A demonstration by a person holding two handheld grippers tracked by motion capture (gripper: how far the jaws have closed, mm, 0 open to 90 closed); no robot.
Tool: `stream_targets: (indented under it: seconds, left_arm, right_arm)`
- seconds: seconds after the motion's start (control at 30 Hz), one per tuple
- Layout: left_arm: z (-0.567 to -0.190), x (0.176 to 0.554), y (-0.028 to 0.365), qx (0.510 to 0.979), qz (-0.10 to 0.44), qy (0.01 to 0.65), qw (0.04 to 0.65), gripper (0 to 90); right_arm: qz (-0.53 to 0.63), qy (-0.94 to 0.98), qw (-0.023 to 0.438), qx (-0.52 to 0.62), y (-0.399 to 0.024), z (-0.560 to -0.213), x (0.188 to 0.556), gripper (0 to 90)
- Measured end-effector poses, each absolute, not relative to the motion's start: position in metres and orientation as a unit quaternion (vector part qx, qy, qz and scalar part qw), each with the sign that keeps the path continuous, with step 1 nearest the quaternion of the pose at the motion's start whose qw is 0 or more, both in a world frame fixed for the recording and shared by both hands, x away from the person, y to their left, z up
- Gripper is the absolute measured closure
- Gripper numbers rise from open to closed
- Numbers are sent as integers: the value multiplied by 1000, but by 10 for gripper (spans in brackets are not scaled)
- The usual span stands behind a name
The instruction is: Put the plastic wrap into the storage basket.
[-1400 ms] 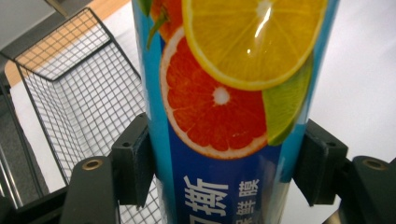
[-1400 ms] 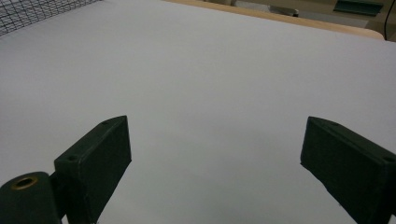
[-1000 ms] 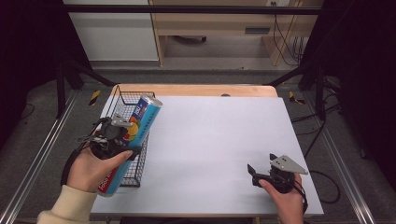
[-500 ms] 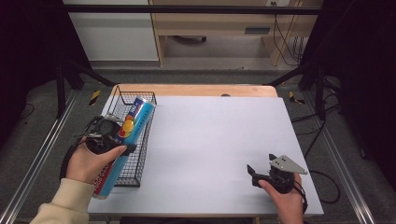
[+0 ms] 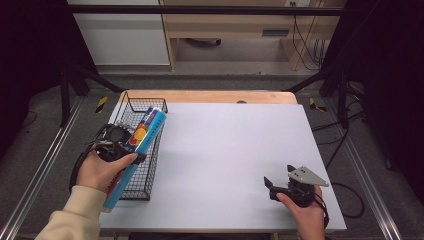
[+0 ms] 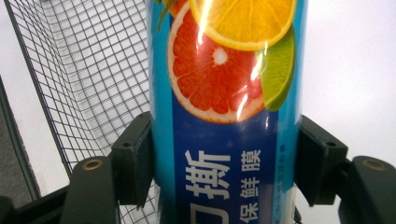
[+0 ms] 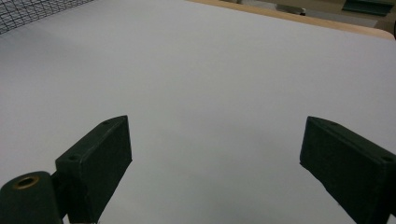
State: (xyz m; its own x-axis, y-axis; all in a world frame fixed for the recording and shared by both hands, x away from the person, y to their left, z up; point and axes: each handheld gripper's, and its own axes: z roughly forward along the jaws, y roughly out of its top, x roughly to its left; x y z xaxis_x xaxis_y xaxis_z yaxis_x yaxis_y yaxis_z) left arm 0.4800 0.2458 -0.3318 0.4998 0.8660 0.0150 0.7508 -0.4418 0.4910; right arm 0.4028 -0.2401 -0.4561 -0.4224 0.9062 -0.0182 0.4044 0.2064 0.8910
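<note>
Lowering the long blue cling-film tube into the wire basket

Largest first: the white-topped bench (image 5: pixel 225 155) carries a black wire-mesh basket (image 5: pixel 131 111) along its left edge. The blue cardboard tube printed with citrus slices (image 5: pixel 145 134) has swung since a second ago from lying across the basket's right rim to lining up lengthwise over it and sinking lower, its near end still past the basket's front rim. That suggests the drop-in is close, though the tube looks longer than the basket. The left tongs (image 6: pixel 224 163) are clenched on the tube's middle. The right tongs (image 5: pixel 279 184) rest near the front right corner, released and holding nothing.
</note>
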Motion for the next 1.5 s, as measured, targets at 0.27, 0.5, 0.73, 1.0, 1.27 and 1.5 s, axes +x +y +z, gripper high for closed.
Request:
stream_targets:
  seconds: [0.27, 0.5, 0.73, 1.0, 1.27, 1.5]
  left_arm:
    - [-338, 487, 253, 830, 127, 498, 217, 322]
    - [-342, 491, 256, 828, 125, 506, 206, 322]
    - [-349, 497, 259, 828, 121, 514, 189, 322]
    - [-356, 502, 266, 829, 116, 520, 167, 322]
    - [-359, 506, 268, 833, 113, 522, 144, 322]
    - [-359, 508, 267, 833, 110, 525, 137, 322]
  right_arm:
    - [436, 721, 287, 456, -241, -456, 403, 94]
    - [435, 723, 284, 456, -241, -456, 404, 90]
    - [435, 723, 284, 455, -241, -457, 404, 91]
    - [435, 724, 283, 454, -241, -457, 404, 94]
    - [433, 726, 281, 454, -240, -457, 404, 93]
    - [431, 728, 280, 453, -240, -457, 404, 91]
